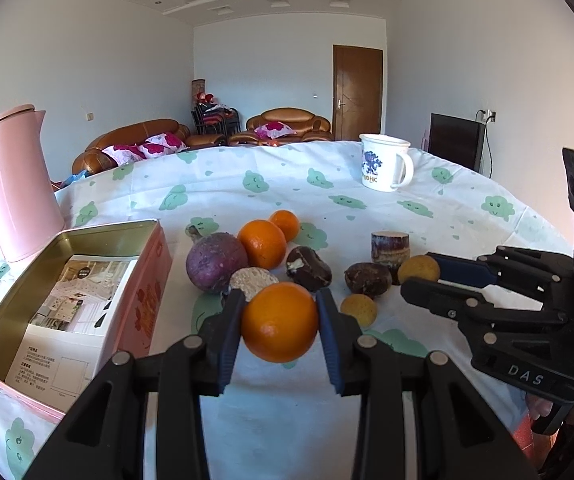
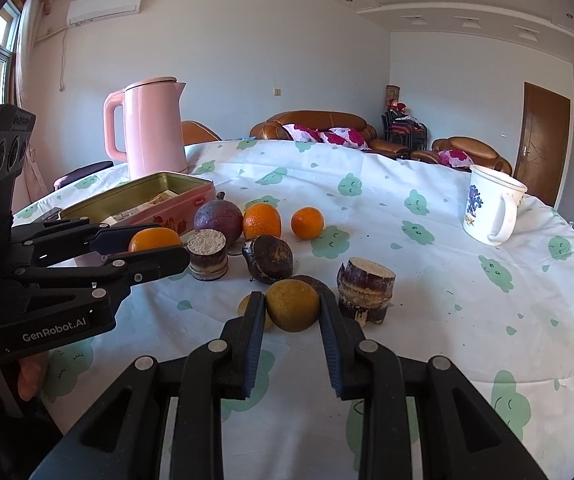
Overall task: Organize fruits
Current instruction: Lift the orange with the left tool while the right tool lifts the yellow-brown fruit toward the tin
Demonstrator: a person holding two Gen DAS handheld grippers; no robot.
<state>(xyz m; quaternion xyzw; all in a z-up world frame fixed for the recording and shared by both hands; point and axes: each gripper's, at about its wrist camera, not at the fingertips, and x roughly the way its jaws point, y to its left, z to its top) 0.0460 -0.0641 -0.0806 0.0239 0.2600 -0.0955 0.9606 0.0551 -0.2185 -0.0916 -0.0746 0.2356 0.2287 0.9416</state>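
Observation:
My left gripper [image 1: 279,312] is shut on a large orange [image 1: 279,322] and holds it just above the cloth, right of the open pink tin [image 1: 155,280]. My right gripper [image 2: 292,310] is shut on a small yellow-brown fruit [image 2: 292,306]. It also shows in the left wrist view [image 1: 419,269]. On the table lie two more oranges [image 1: 262,243] [image 1: 285,224], a purple round fruit [image 1: 215,262], dark water chestnuts [image 1: 309,269] [image 1: 367,279], sugarcane pieces [image 1: 390,248] [image 1: 253,279] and another small yellow fruit [image 1: 360,309].
A pink kettle [image 1: 15,184] stands behind the tin at the left. A white mug [image 1: 385,162] stands at the far right of the round table with its cloud-print cloth [image 1: 287,184]. The tin holds a printed leaflet [image 1: 75,312].

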